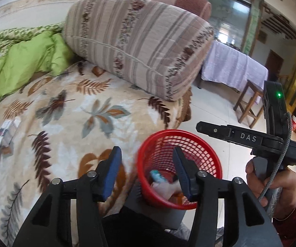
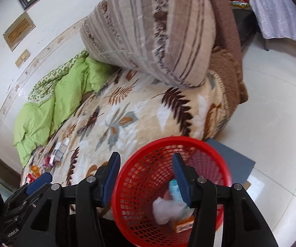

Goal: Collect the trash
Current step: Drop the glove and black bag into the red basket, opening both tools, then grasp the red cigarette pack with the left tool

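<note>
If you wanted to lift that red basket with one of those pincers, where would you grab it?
Probably the top rim of the red basket, coming from above. The basket stands upright and open beside the bed, so the rim is a thin, firm edge one finger can slip inside and one outside. The open right gripper already hovers over it. The mesh wall looks too wide to span.

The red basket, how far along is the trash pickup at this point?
Partly done. The red basket already holds a crumpled white wad, a light blue piece and an orange carton. Nothing is in hand: the left claw and right claw both stand open and empty above it. Left: the wrappers scattered on the leaf-print blanket.
</note>
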`<state>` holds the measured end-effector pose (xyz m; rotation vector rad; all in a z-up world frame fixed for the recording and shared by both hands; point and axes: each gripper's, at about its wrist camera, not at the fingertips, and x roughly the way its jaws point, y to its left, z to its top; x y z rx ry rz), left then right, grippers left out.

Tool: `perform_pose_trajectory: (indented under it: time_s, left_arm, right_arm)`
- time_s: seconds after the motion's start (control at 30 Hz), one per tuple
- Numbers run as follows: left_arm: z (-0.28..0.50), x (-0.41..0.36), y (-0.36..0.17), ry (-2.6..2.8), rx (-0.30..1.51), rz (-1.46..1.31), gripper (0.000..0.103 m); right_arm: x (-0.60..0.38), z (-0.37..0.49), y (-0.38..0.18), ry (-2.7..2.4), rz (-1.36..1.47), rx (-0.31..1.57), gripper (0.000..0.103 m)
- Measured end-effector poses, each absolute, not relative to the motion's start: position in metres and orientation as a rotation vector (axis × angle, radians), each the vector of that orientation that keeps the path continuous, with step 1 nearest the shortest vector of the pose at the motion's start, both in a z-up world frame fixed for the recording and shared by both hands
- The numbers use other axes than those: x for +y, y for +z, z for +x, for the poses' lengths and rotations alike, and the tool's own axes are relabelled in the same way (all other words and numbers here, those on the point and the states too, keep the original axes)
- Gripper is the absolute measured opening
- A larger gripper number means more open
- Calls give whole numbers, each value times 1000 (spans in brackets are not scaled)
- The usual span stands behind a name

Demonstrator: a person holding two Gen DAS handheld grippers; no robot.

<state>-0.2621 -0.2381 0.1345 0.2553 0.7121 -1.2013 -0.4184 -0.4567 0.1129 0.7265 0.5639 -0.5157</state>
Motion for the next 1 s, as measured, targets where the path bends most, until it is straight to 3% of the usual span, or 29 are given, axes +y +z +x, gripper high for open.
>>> perform_pose_trajectory:
  time_s: [0.73,1.0]
  left_arm:
    - [-111,-4,91,-547,735,42,63]
    - [-41,32,67,-420,848,-156,63]
  right_arm:
    - [-273,-194,100,-3,460,779,55]
    - [-255,-151,90,38,465,743,55]
